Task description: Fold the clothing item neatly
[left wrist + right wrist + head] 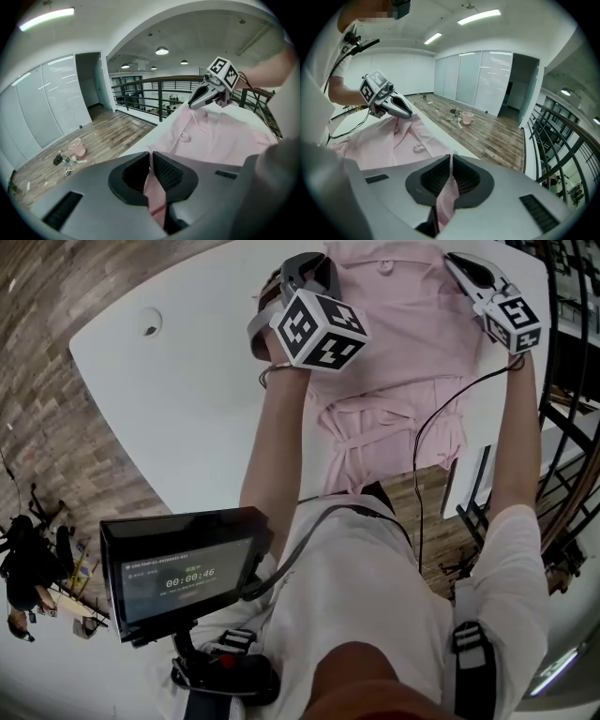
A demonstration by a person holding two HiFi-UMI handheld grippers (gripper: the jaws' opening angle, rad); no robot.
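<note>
**Both grippers pinch the far corners of the pink shirt**

Head view: the pink shirt [403, 343] lies spread on the white table [187, 390]. Its lower part, with a tie band, reaches toward the near edge. My left gripper [307, 266] is at the shirt's far left corner and my right gripper [461, 268] at its far right corner.

Left gripper view: my jaws are closed on a thin fold of the pink cloth, which passes between the ribbed pads [165, 171] and comes out on the near side. The rest of the shirt [220, 140] stretches away to the other gripper [197, 101].

Right gripper view: these jaws [451, 176] also press on a narrow strip of cloth. The shirt [384, 145] runs to the left, where the other gripper [401, 110] holds its corner.

I judge the shirt to be light, soft and limp. It will probably sag between the two holds and wrinkle easily, so the two corners seem the good places to hold. The pinch is thin, so an uneven pull could draw the cloth out.
</note>
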